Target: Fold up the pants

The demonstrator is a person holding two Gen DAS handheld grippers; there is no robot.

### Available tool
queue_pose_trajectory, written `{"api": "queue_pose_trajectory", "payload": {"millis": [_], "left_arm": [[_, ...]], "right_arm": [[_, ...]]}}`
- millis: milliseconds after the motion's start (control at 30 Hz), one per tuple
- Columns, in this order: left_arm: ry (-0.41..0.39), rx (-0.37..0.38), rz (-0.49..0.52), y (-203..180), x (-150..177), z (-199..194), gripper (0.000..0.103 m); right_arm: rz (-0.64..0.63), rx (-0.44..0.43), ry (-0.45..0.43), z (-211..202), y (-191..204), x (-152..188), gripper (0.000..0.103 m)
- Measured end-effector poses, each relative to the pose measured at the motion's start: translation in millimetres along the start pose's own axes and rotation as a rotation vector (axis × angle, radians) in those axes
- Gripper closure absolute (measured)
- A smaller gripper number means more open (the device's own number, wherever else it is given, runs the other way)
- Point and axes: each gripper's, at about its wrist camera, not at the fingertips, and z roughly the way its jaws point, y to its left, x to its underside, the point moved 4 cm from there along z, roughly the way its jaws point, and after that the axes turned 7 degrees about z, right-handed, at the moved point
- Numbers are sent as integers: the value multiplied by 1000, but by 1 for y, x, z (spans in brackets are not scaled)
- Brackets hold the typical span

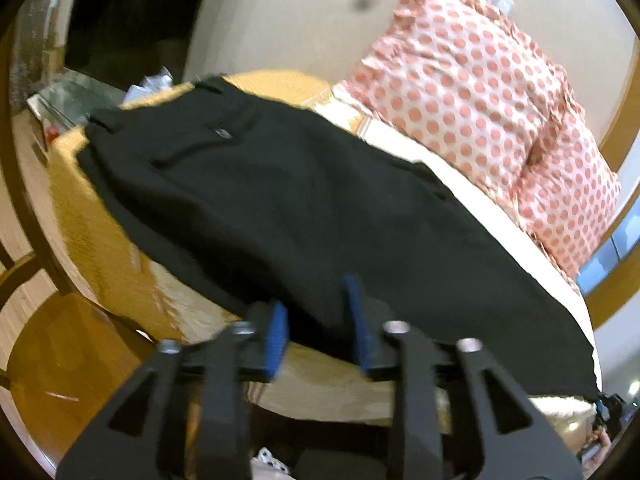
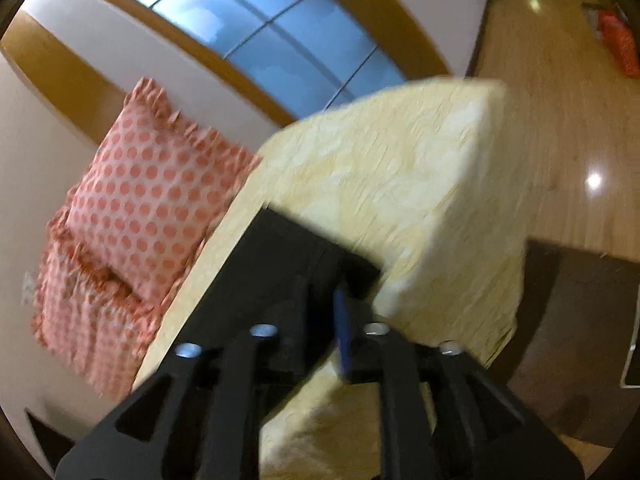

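Observation:
Black pants [image 1: 304, 200] lie spread across a bed with a yellow textured cover [image 1: 92, 224], waistband and back pocket at the far left. My left gripper [image 1: 320, 324] has its blue pads [image 1: 276, 340] apart at the near edge of the pants; the cloth hangs between and over them. In the right wrist view the black pants [image 2: 276, 272] reach over the yellow bed [image 2: 400, 184]. My right gripper [image 2: 320, 332] holds the pants' end; only one blue pad [image 2: 342, 332] shows, the other is hidden under the cloth.
Pillows with pink polka dots [image 1: 480, 92] lean against the wall at the bed's head; they also show in the right wrist view [image 2: 148, 200]. A window [image 2: 260, 36] is behind. Wooden floor [image 2: 560, 120] lies past the bed's corner. Clutter [image 1: 68, 96] lies beyond the bed's far left.

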Motion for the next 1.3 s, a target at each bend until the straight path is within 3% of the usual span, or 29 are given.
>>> {"api": "queue_pose_trajectory", "payload": {"millis": [33,100,200,367,467,533,600,667,767,800,833,933,1033,1133,1233,1300], "left_arm": [[-27,-28,-10,4,-2,-5,48],[-93,-86,-29,10,-7,-17,37],[-170,-98,-9,4,-17,-30,32],[-162,-33,89,-32,-24,-12,25],[-118,39,136,-58,-22,9,24],[-97,59,166,-69,-19,20,23],[-73,74,188,-76,-16,30,22],[-47,87,199,-78,-11,37,21],[-25,102,187,-71,-4,42,20],[-25,109,179,-68,-3,42,19],[-33,125,170,-65,-1,42,19],[-47,137,201,-65,4,41,14],[-64,146,237,-68,9,41,9],[-75,151,240,-69,10,41,5],[-83,157,233,-71,9,42,3],[-85,155,227,-71,9,42,3]], "right_arm": [[0,6,-24,-3,-1,-4,52],[-13,36,-78,-7,-6,-15,51],[-25,35,-60,2,-11,-18,52],[-146,6,-35,7,7,3,52],[-185,-49,13,3,18,26,58],[-186,-122,88,1,26,44,70],[-196,-192,150,2,33,63,70],[-215,-166,107,1,35,63,71],[-65,-169,70,6,21,42,72],[-26,-165,50,7,16,35,79],[-10,-158,46,10,14,32,93],[19,-140,65,17,15,28,98],[-114,-144,3,1,56,34,98],[-286,-226,9,-7,127,56,98],[-488,-402,93,-17,216,118,98],[-669,-527,212,-22,273,190,98]]}}
